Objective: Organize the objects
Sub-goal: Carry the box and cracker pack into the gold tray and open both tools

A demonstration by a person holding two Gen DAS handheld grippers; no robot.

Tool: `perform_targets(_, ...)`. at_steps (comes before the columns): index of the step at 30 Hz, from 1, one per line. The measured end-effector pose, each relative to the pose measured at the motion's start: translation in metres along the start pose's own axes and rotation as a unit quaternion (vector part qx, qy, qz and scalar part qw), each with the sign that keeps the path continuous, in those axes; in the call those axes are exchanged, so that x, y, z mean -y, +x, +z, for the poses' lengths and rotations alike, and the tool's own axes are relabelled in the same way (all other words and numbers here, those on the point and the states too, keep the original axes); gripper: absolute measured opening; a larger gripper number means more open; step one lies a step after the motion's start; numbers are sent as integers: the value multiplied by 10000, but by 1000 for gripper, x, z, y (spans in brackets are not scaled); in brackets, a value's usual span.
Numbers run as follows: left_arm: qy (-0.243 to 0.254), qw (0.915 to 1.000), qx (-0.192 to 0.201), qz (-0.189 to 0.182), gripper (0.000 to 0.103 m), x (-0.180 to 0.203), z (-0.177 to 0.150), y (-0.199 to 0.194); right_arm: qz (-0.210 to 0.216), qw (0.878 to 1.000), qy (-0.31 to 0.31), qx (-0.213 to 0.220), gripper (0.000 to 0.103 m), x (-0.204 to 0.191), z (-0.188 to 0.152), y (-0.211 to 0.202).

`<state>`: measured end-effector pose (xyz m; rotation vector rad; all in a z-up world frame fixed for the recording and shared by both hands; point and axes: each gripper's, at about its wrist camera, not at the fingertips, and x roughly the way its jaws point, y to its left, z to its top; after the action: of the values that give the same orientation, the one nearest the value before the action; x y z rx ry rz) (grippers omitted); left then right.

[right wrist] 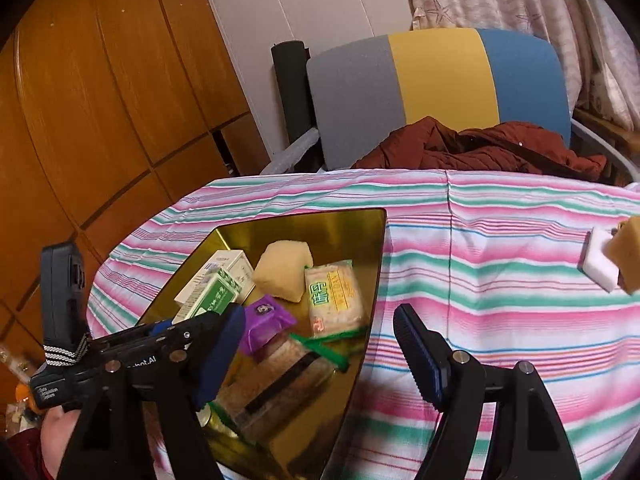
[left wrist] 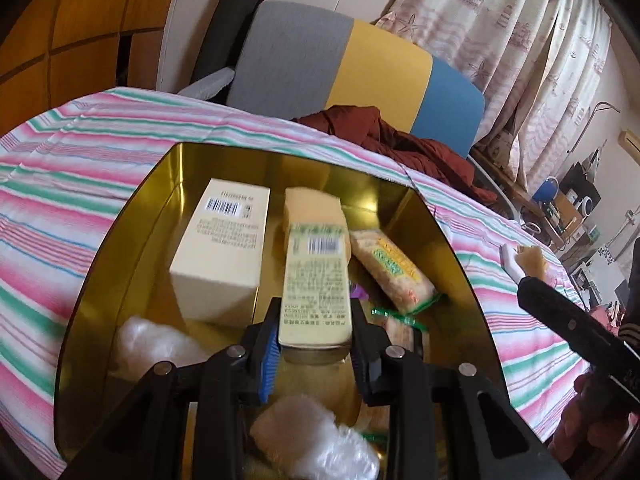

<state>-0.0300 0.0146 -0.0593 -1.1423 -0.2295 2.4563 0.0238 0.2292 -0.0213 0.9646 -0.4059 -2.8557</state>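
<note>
Left tongs (left wrist: 314,334) clamped on the green-print box (left wrist: 316,280) inside the gold tin (left wrist: 120,240), right tongs (right wrist: 320,354) apart, so I'd lower it flat toward 12 o'clock before releasing.

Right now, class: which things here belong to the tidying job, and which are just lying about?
Job:
gold tin
green-printed carton in left gripper
cream box
cracker packet
purple sachet
white sponge
right gripper, open

Lying about:
chair
red jacket
curtain
</note>
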Motion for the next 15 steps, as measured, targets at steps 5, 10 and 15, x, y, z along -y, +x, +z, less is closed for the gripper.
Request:
perform_targets(5, -51, 9995, 125, 269, 47, 0, -5, -11, 74, 9999, 81, -21, 77, 2, -3, -1)
perform_targets(10, -1, 9975, 457, 537, 48, 6, -4, -24, 79, 9999, 117, -9, 77, 6, -7, -4)
perform_targets(15, 147, 9961, 580, 646, 49, 15, 0, -30, 14, 9999, 153, 38, 77, 13, -8, -12)
